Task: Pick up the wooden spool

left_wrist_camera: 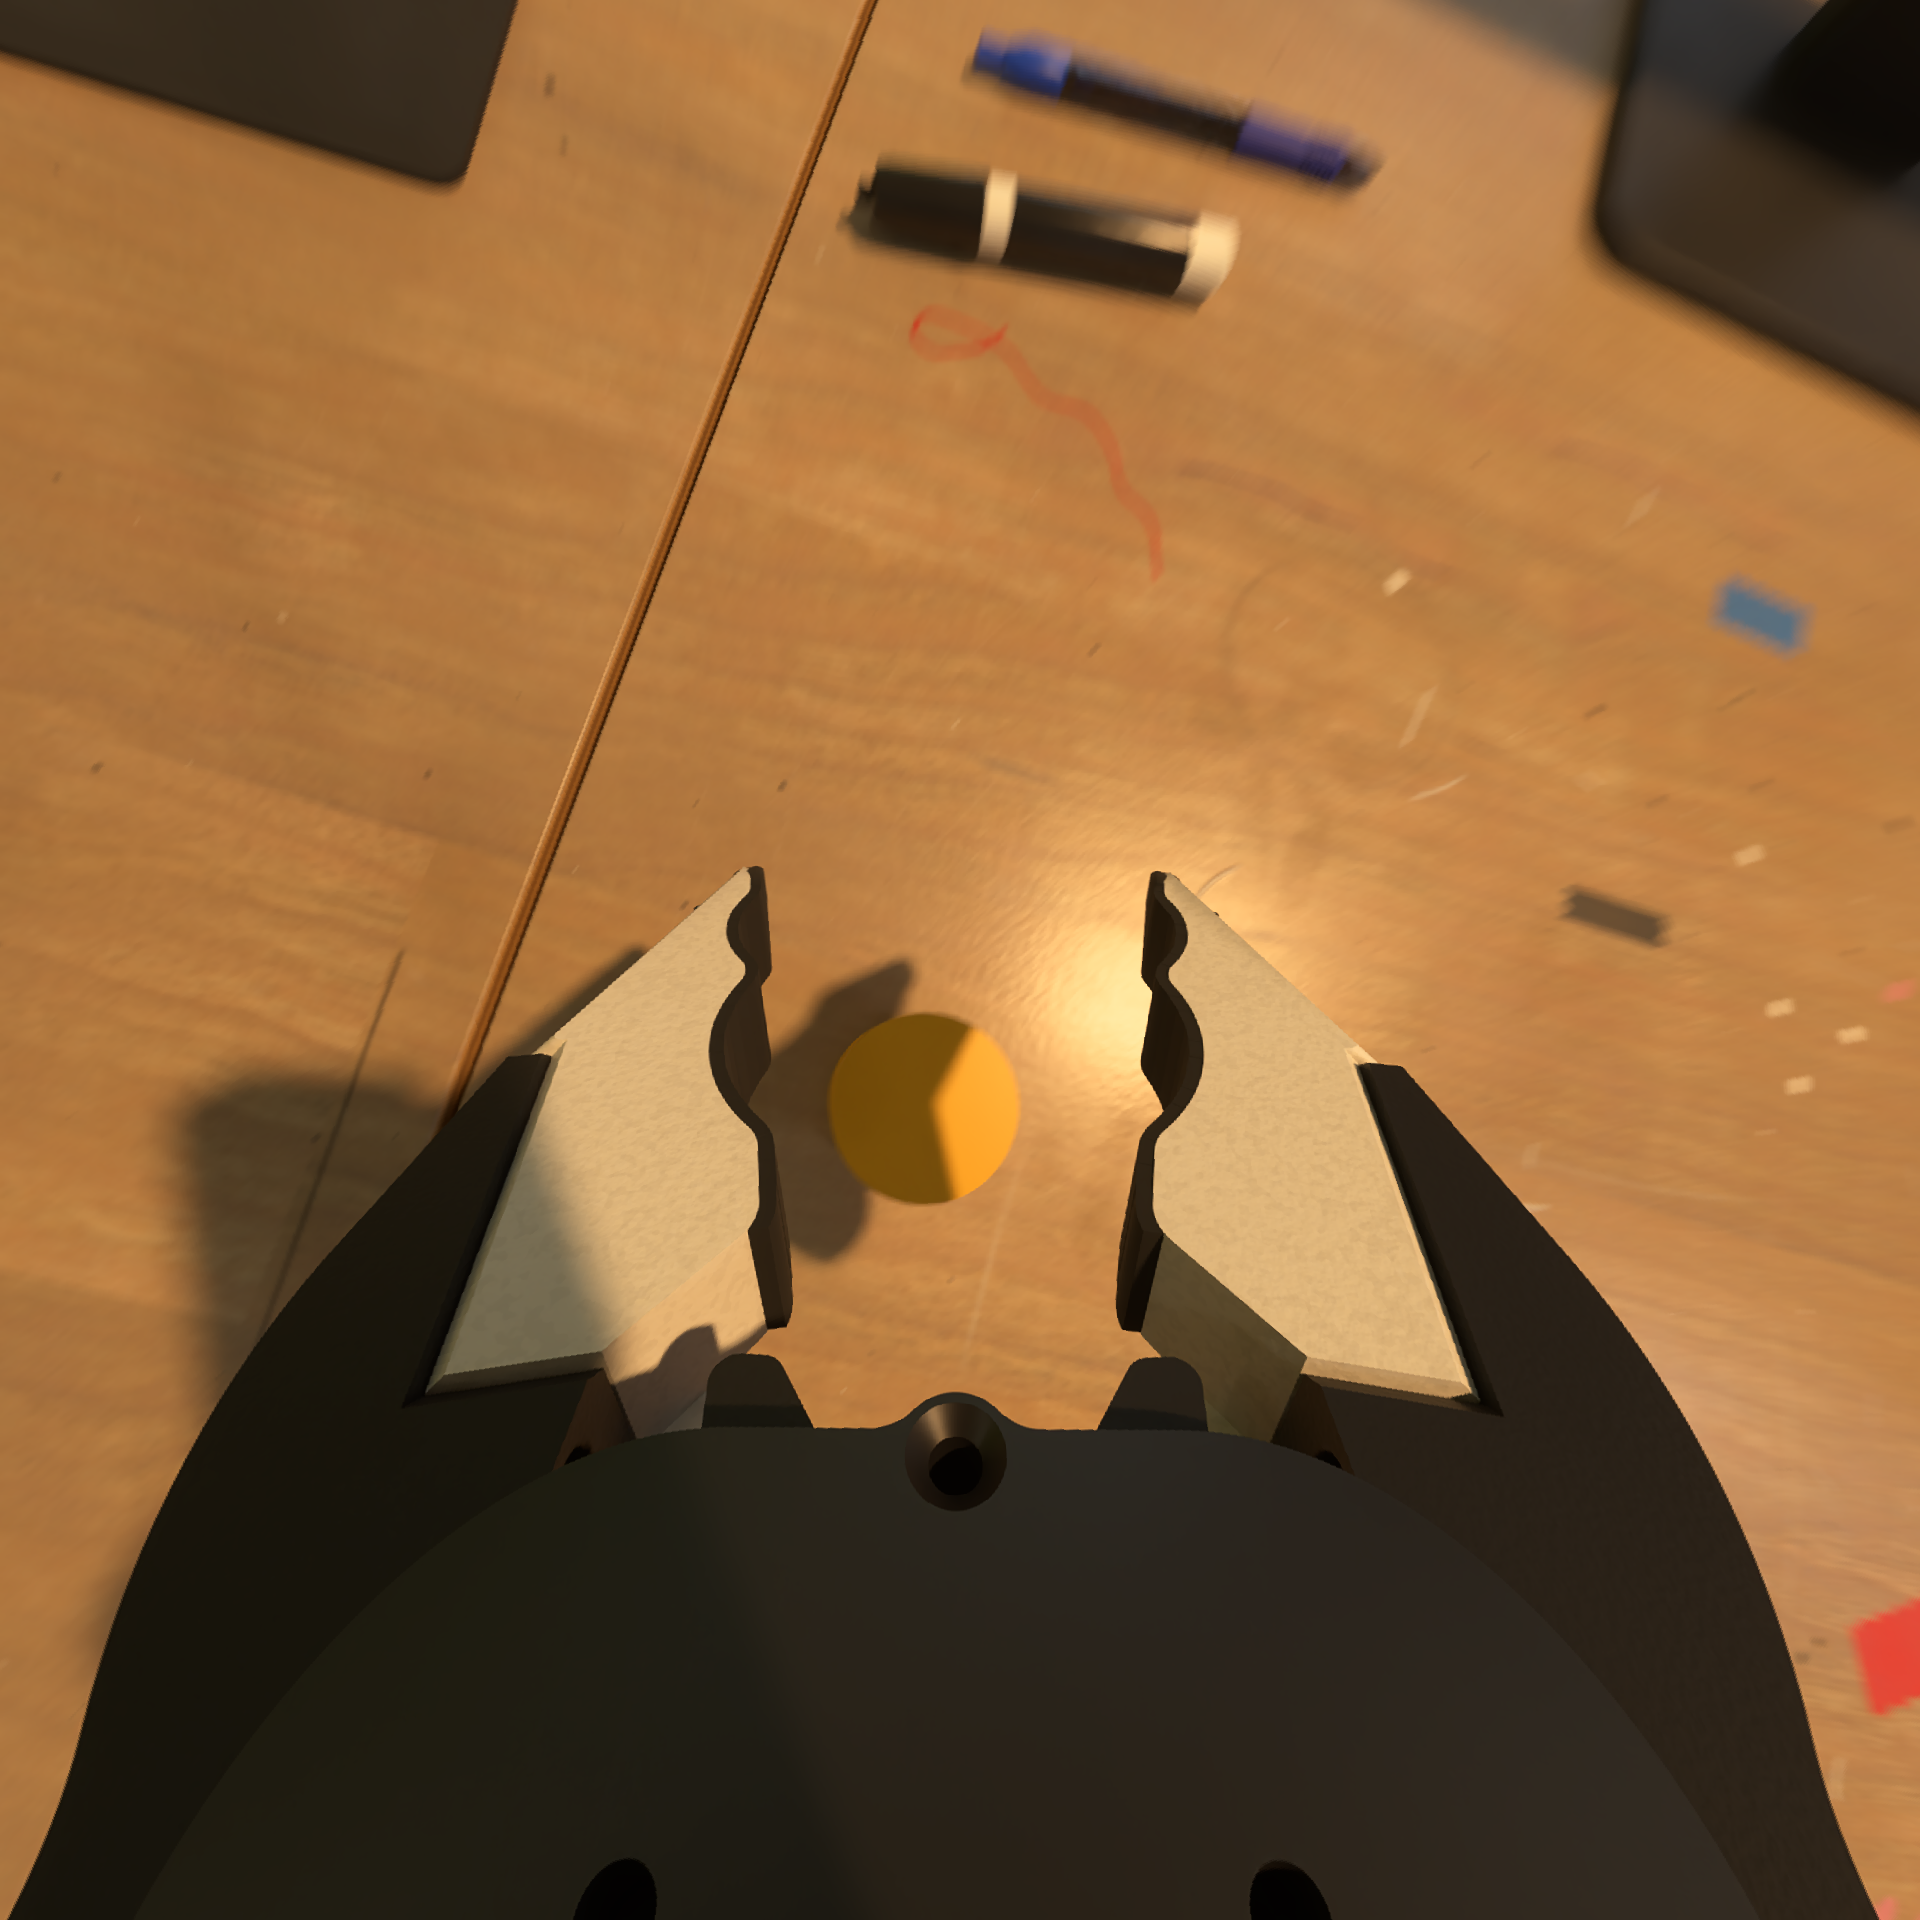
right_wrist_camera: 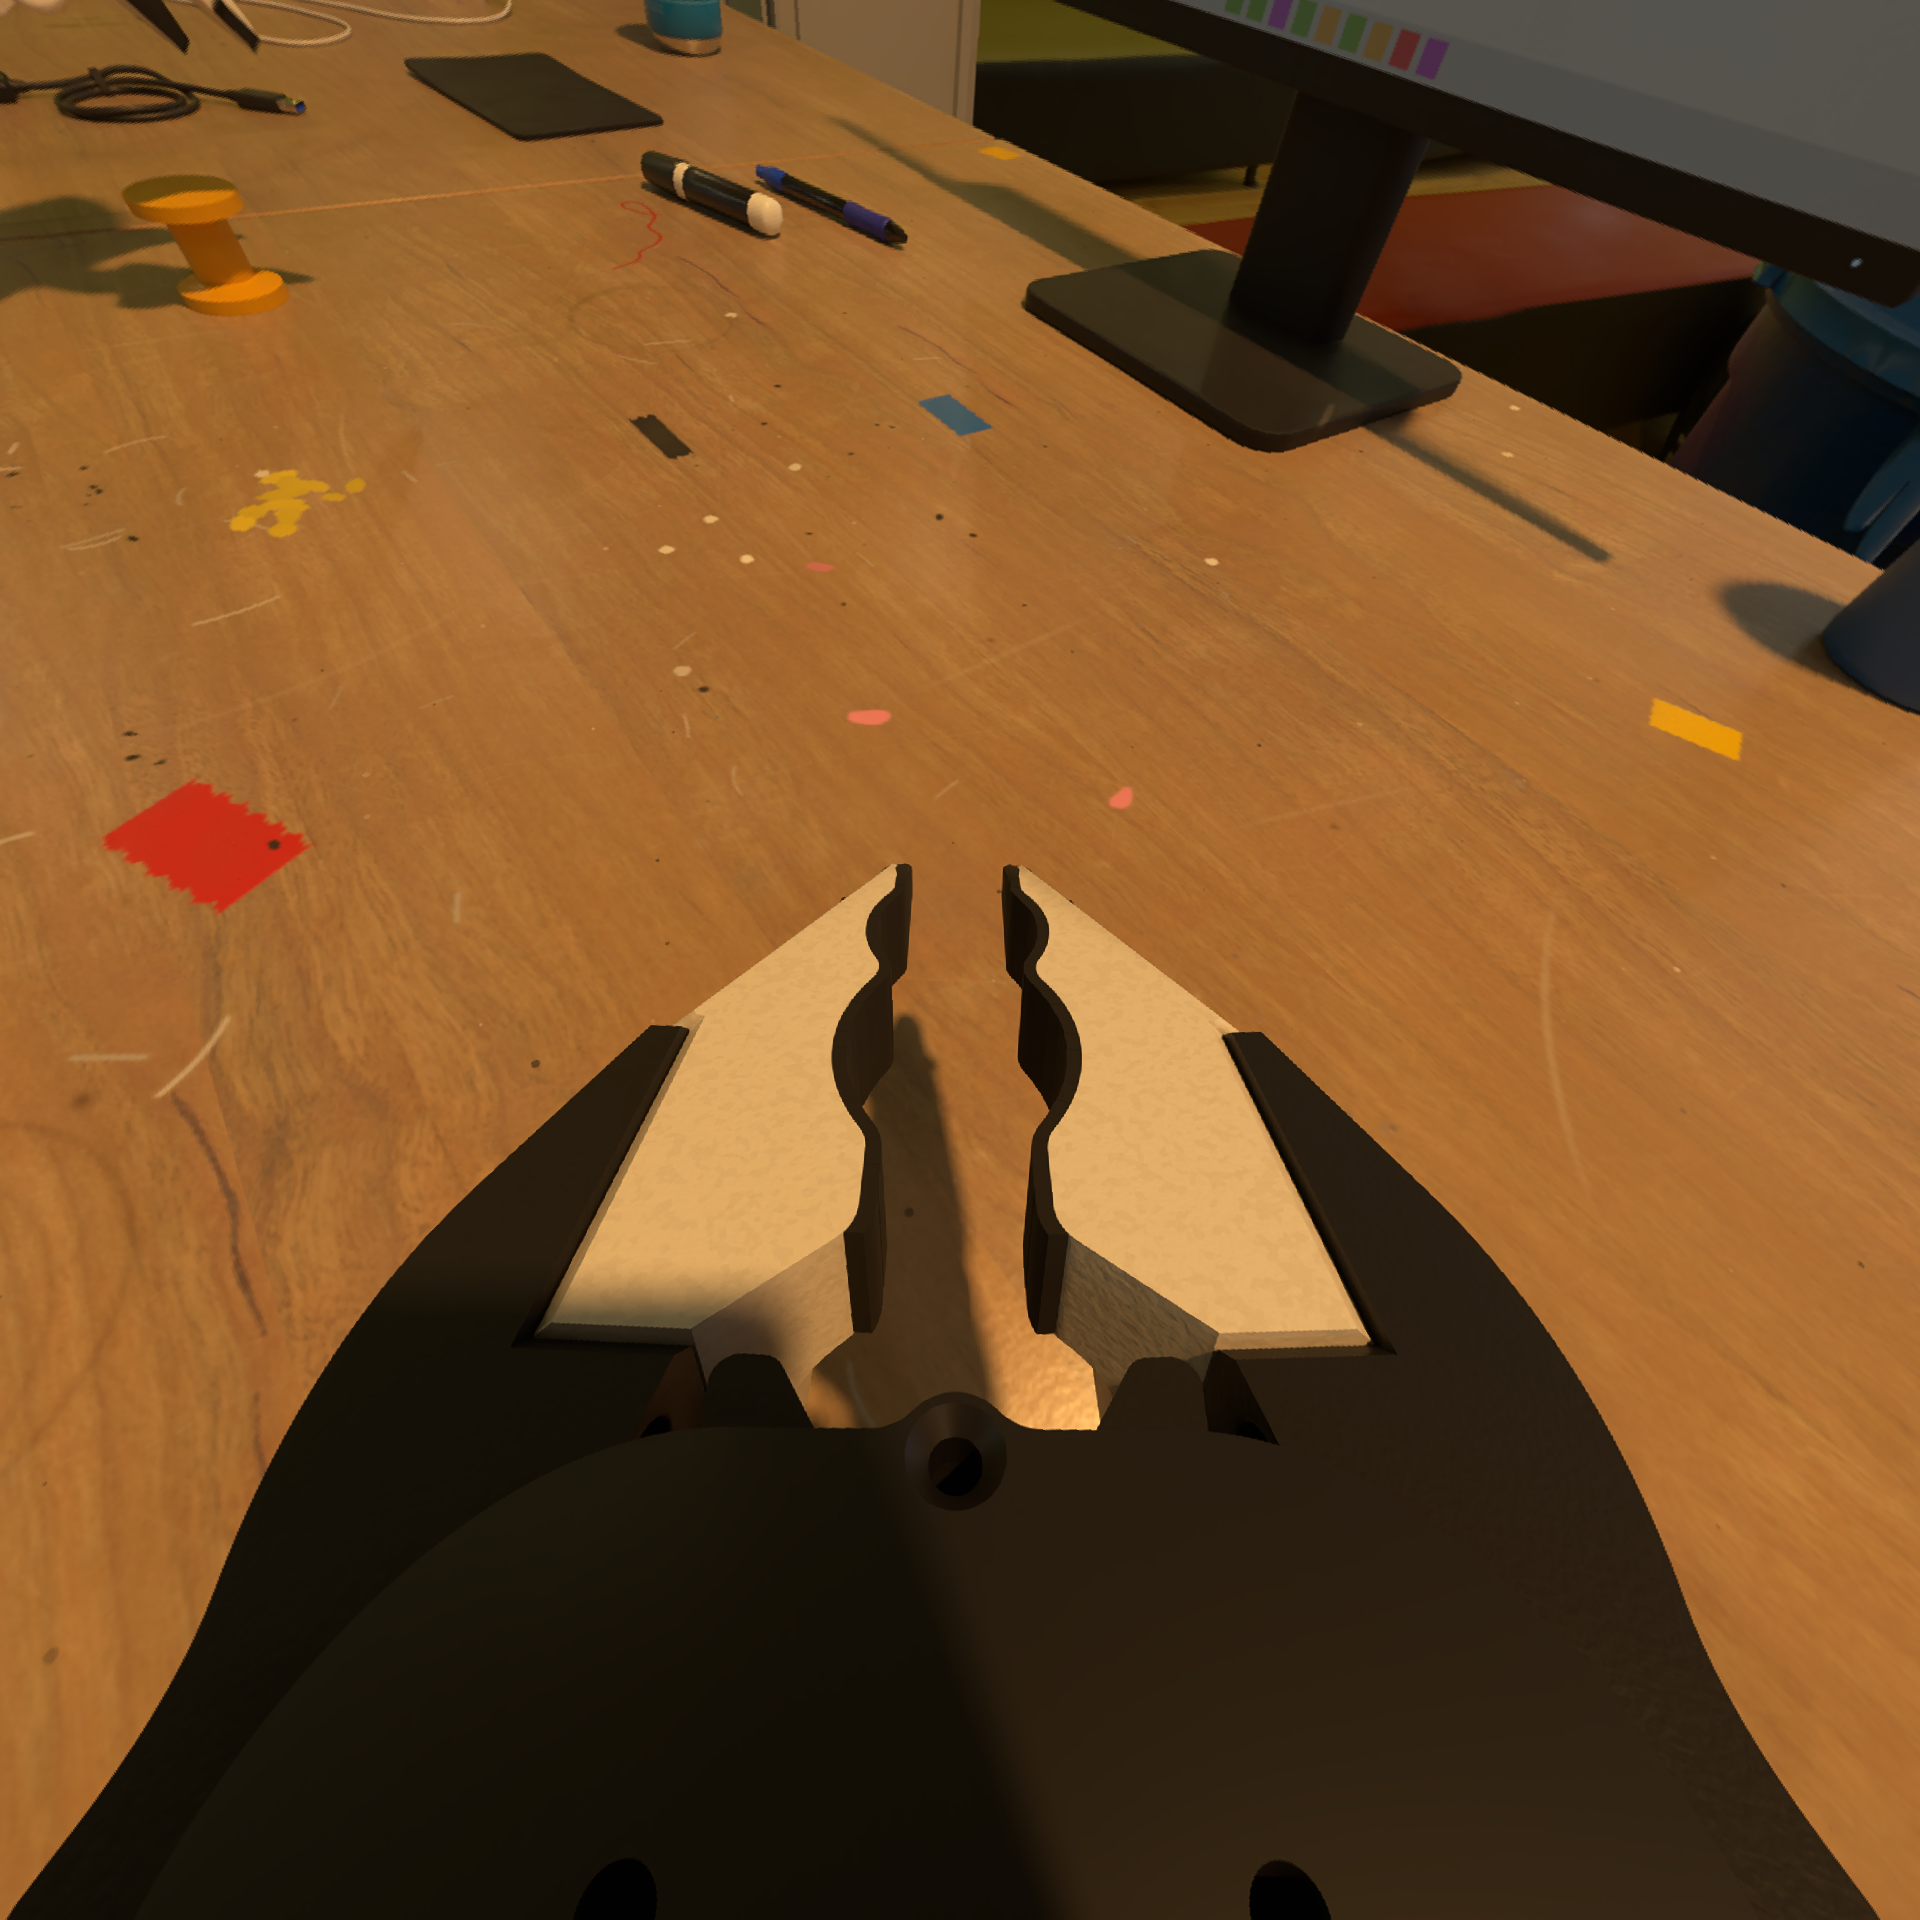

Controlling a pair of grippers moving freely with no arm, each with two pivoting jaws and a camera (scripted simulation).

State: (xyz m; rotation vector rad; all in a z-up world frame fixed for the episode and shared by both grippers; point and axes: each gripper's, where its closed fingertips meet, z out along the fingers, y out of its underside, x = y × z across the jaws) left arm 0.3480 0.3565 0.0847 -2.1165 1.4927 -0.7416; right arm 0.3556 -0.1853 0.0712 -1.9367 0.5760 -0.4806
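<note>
The wooden spool (left_wrist_camera: pixel 923 1107) is orange-yellow and stands upright on the wooden table (left_wrist_camera: pixel 1351 727). In the left wrist view I look straight down on its round top flange. My left gripper (left_wrist_camera: pixel 956 873) is open and above it, with one finger on each side of the spool and neither touching it. In the right wrist view the spool (right_wrist_camera: pixel 208 244) stands far off at the upper left. My right gripper (right_wrist_camera: pixel 956 868) is low over the table near the front, empty, with its jaws a narrow gap apart.
A black-and-white marker (right_wrist_camera: pixel 712 192) and a blue pen (right_wrist_camera: pixel 831 205) lie beyond the spool. A monitor stand (right_wrist_camera: pixel 1247 343) is at the right, a black pad (right_wrist_camera: pixel 530 94) and a coiled cable (right_wrist_camera: pixel 135 99) at the back. Paint marks and tape patches dot the table.
</note>
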